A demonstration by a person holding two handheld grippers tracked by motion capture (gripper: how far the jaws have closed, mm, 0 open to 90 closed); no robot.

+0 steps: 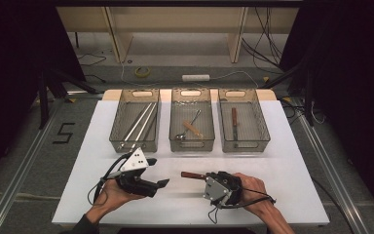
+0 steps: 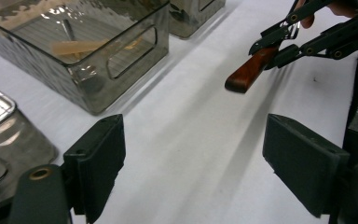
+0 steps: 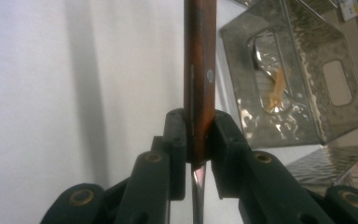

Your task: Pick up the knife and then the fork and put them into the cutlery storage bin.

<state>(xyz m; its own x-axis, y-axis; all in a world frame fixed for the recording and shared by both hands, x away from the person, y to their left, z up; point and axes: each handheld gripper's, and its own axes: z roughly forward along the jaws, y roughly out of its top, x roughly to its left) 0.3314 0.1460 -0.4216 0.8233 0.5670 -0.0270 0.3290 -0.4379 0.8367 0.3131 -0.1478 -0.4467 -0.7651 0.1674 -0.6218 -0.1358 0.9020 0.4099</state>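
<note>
So, quick rundown of this handover-looking moment:

- Right gripper (image 1: 200, 176) has its jaws clamped on a wooden-handled knife (image 1: 193, 175), pinching it right where the wood meets the metal. In the right gripper view the handle (image 3: 199, 70) sticks out ahead of the jaws and a sliver of blade runs back under them.
- Knife is held above the white table (image 1: 292, 165), near the front, between the two hands, handle pointing toward the left gripper (image 1: 158, 172).
- Left gripper's jaws stand wide apart with nothing between them; its own view shows the handle end (image 2: 249, 72) hanging ahead, well clear of the pads.
- Handling guess: stiff, fairly light, blade end a bit heavier, so a grip at one end may let it droop or swivel. Varnished wood looks a touch slick.
- Best hold IMO: mid-handle, pads on the flat sides.
- Three clear bins sit at the back; the right-hand bin (image 1: 260, 124) already holds a similar knife.
</note>
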